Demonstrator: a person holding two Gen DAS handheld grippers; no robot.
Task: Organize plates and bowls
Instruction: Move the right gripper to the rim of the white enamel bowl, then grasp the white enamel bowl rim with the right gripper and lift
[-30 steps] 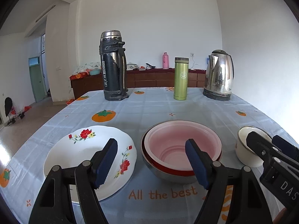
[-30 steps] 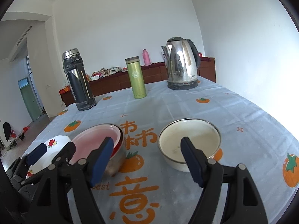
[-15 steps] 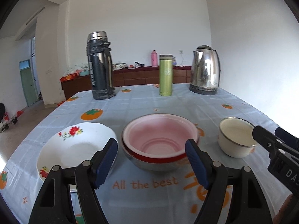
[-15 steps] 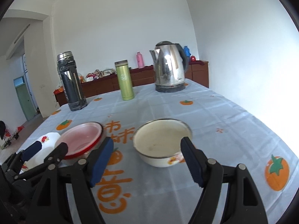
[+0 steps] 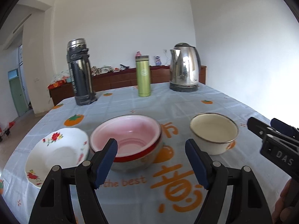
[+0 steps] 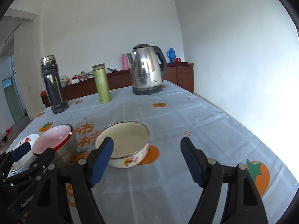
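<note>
Fingers [image 5: 195, 163] of left gripper [image 5: 151, 163] spread wide, nothing between, hovering near edge of surface [image 5: 186, 104]; fingers of right gripper [image 6: 146, 160] likewise spread, empty

Floral plate [image 5: 56, 153] far left, touching pink bowl [image 5: 127, 138] nested in steel bowl [image 6: 68, 149] at centre; cream enamel bowl [image 6: 124, 144] just right of that stack, apart from it

Step judged: approach, no grasp yet

Next probably: lower onto one rim, pinch, lift, stack; beware thin rim slipping
</note>
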